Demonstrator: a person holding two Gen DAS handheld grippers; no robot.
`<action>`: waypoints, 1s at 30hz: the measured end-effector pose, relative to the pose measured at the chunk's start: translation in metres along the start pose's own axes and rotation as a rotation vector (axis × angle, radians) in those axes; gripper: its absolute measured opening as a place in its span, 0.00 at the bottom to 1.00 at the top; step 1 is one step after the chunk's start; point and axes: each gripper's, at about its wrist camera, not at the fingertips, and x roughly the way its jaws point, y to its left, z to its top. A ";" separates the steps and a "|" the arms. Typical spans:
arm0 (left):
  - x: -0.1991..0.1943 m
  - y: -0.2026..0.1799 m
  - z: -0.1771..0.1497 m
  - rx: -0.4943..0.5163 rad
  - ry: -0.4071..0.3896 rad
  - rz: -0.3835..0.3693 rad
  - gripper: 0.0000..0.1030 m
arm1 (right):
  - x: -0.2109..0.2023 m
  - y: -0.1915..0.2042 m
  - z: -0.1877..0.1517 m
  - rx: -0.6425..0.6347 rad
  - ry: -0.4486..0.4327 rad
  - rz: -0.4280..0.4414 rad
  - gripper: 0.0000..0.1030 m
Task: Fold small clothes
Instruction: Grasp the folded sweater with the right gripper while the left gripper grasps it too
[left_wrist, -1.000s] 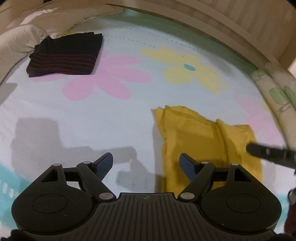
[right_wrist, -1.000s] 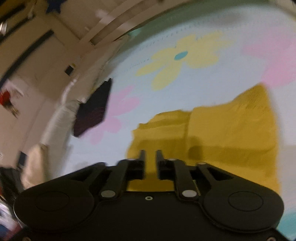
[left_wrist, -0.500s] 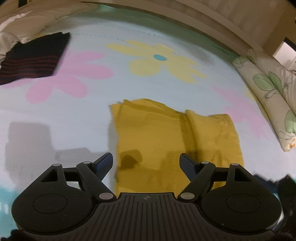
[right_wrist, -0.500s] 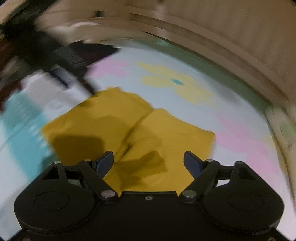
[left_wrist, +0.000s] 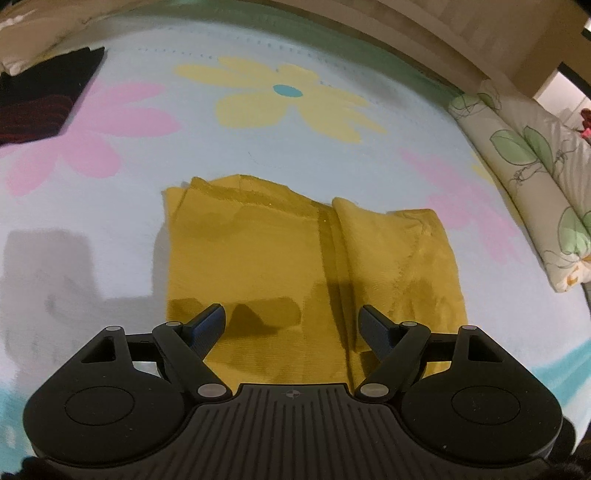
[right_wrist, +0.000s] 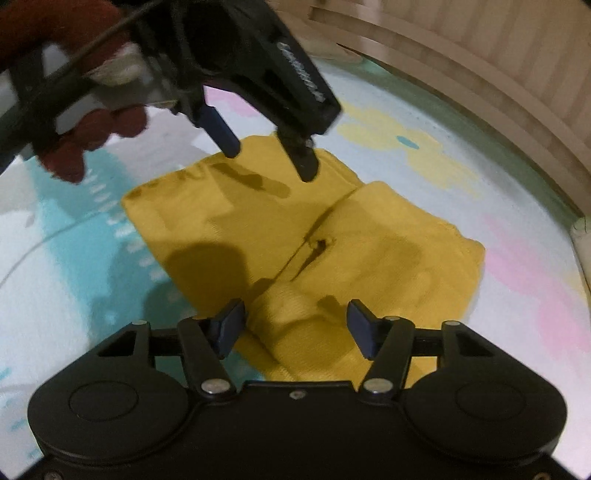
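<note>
A mustard-yellow garment (left_wrist: 306, 266) lies partly folded on the flowered bed sheet, with a raised fold line down its middle; it also shows in the right wrist view (right_wrist: 295, 236). My left gripper (left_wrist: 293, 325) is open and empty, hovering over the garment's near edge. From the right wrist view the left gripper (right_wrist: 269, 158) hangs just above the garment's far corner. My right gripper (right_wrist: 295, 325) is open and empty, low over the near folded edge of the garment.
A folded black cloth with red stripes (left_wrist: 40, 99) lies at the far left of the bed. A leaf-print pillow (left_wrist: 535, 177) lines the right side. A wooden bed frame (right_wrist: 461, 66) runs along the back.
The right gripper has opened, swung round and come down over the garment's near edge. The left gripper has moved right, over the garment.
</note>
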 end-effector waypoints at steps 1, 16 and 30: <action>0.001 0.000 0.000 -0.009 0.001 -0.004 0.76 | 0.001 0.003 -0.001 -0.022 0.003 -0.008 0.62; 0.031 -0.012 0.011 -0.156 0.045 -0.177 0.92 | -0.023 -0.029 0.001 0.120 -0.047 0.011 0.19; 0.075 -0.037 0.020 -0.223 0.067 -0.287 0.93 | -0.040 -0.043 -0.009 0.230 -0.074 0.061 0.19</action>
